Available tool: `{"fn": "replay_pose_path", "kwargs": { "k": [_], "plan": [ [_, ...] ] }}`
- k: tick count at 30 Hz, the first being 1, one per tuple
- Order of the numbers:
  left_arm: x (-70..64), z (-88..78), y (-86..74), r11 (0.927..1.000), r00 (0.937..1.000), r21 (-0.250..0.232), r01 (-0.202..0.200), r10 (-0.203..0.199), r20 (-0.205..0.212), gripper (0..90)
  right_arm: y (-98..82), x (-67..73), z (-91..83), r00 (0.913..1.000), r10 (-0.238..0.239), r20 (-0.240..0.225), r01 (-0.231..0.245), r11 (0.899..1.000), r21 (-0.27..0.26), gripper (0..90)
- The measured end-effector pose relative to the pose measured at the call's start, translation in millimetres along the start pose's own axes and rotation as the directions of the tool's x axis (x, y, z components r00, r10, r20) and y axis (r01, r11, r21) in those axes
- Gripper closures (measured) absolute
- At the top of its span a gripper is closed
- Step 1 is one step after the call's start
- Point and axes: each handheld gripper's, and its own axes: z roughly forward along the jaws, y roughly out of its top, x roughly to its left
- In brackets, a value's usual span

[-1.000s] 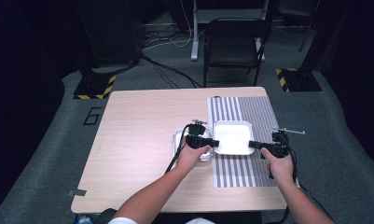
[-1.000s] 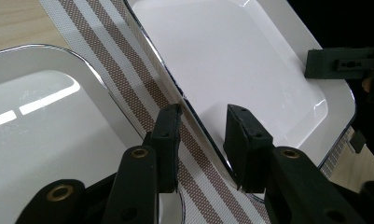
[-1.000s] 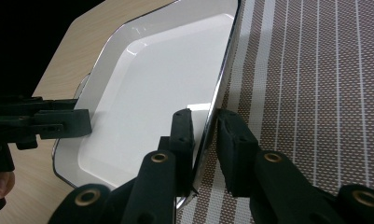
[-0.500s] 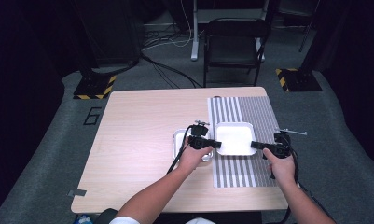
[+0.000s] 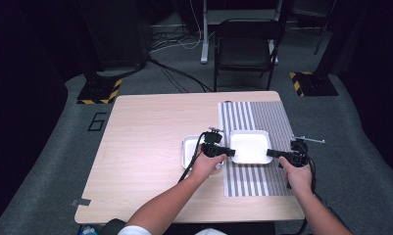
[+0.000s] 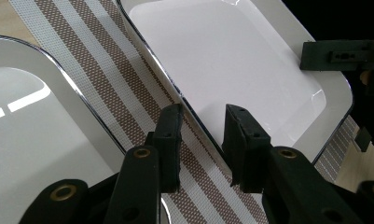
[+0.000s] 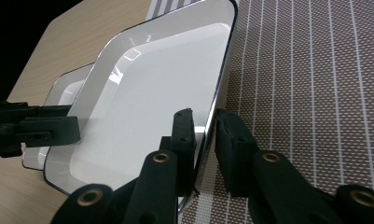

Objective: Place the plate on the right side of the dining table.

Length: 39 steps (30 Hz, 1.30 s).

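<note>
1. Table (image 5: 150,147): light wood top, with a striped placemat (image 5: 262,117) covering its right part.
2. Placemat: brown and white stripes. In the left claw view the mat (image 6: 105,79) runs between the two dishes.
3. White square plate (image 5: 249,146): it sits on the placemat, just right of the mat's left edge, between your two hands. In the right claw view the plate (image 7: 147,98) looks tilted, with its near edge up off the mat.
4. Second white dish (image 5: 190,149): it rests on bare wood just left of the placemat, close beside the plate. Your left hand (image 5: 207,166) partly covers it. Also seen at the left of the left claw view (image 6: 31,140).
5. Right claw (image 5: 273,153): you have it clamped on the plate's right rim. In the right claw view (image 7: 204,140) one jaw is over the rim and the other under it, pinched tight.
6. Left claw (image 5: 228,151): it sits at the plate's left edge. In the left claw view (image 6: 202,140) the jaws are nearly together and straddle the rim, clamped on the same plate.
7. Each claw shows in the other's view, at the far side of the plate: right claw (image 6: 336,55), left claw (image 7: 40,128).
</note>
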Motion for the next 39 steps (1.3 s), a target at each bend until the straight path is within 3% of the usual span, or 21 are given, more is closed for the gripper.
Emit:
{"fn": "replay_pose_path", "kwargs": {
  "k": [17, 39],
  "plan": [
    [-1.8, 8.4, 0.1, 1.0000, 1.0000, 0.003, -0.008, 0.008, -0.005, 67.7, -0.2, -2.9, 2.3, 0.9990, -0.015, 0.042, 0.015, 1.000, -0.003, 78.8],
    [-2.5, 14.6, 1.5, 1.0000, 1.0000, 0.009, -0.001, 0.001, 0.003, 67.7, 0.1, -9.0, 3.3, 0.9989, -0.004, 0.047, 0.004, 1.000, -0.005, 79.1]
  ]
}}
